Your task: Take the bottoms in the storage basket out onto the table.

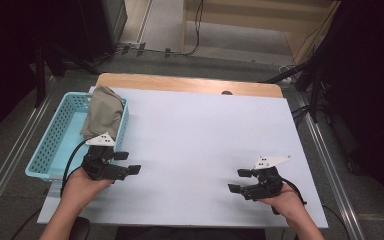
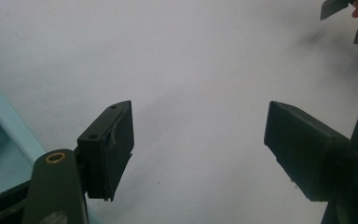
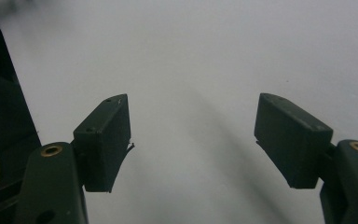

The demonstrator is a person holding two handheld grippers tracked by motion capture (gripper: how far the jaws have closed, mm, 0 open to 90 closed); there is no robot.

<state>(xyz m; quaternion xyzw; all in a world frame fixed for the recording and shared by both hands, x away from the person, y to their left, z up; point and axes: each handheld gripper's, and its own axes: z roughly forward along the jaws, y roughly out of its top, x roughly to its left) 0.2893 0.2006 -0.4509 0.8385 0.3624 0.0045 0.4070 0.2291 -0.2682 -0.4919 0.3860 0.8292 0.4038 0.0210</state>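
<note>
A light blue plastic basket (image 1: 55, 125) stands at the table's left edge, and a bundled grey-brown cloth (image 1: 102, 112) rests in its far right corner. My left gripper (image 1: 129, 162) is just beside the basket's near right corner, pointing right across the white sheet (image 1: 205, 135). In the left gripper view its jaws (image 2: 198, 140) stand wide apart, open, with bare sheet between them and the basket's rim (image 2: 9, 126) at the left. My right gripper (image 1: 238, 180) sits at the near right, pointing left, and is open and empty (image 3: 193, 140).
The white sheet covers a wooden tabletop (image 1: 180, 81) whose far edge shows. Metal rails run along both sides of the table, and cables lie on the floor beyond. The right gripper's tips (image 2: 349, 18) show in the top right corner of the left gripper view.
</note>
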